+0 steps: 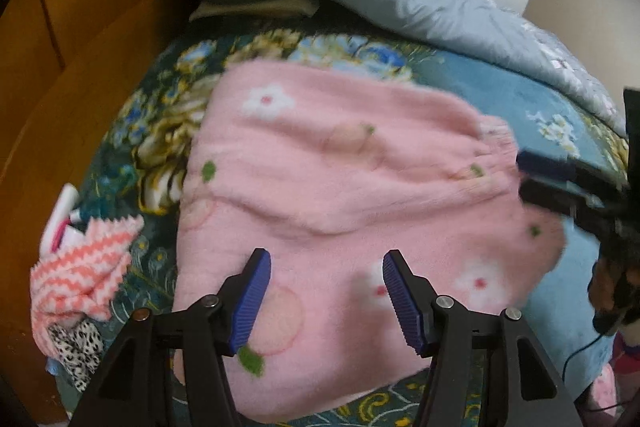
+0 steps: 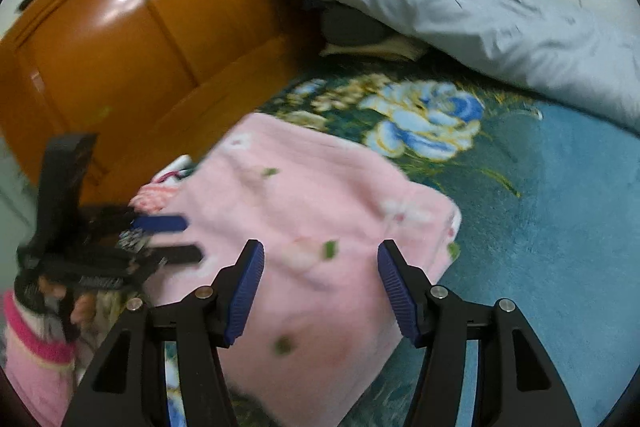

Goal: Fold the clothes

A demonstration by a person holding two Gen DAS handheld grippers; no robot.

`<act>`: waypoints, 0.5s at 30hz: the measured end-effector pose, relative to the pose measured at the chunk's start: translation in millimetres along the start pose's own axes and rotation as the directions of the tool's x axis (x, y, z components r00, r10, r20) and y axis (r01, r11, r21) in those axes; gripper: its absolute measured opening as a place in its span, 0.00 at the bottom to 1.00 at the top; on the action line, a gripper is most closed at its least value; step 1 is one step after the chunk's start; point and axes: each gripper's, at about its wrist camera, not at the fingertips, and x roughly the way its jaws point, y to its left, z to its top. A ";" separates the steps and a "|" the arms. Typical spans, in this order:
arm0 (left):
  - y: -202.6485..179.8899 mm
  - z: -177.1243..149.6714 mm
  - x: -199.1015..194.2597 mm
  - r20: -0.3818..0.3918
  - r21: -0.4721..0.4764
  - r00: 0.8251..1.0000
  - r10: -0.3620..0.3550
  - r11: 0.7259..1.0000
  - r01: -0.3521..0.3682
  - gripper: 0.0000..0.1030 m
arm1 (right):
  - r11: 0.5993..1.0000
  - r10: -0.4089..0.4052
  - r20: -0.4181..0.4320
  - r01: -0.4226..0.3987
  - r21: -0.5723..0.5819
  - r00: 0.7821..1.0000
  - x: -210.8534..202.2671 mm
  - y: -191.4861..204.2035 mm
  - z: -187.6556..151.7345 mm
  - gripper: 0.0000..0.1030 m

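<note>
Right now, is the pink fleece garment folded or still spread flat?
Folded. The pink fleece garment lies doubled on the floral blanket, a top layer's edge crossing its middle. Both hand-held grippers are open above it.

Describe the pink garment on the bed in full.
The pink garment looks like soft fleece, printed with white flowers, pale peach circles and green leaves. It lies folded and mostly flat on the floral blanket, with a gathered, ribbed edge at one side. Both tongs are open above it: the left tongs over its near part, the right tongs likewise. Neither grips it. A striped cloth lies beside it, apart.
</note>
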 end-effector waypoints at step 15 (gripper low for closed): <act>2.9 -8.3 16.7 -0.045 -0.008 0.999 0.009 1.000 -0.010 0.67 | 0.999 0.027 -0.016 -0.027 0.029 1.000 -8.4 9.5 -43.6 0.59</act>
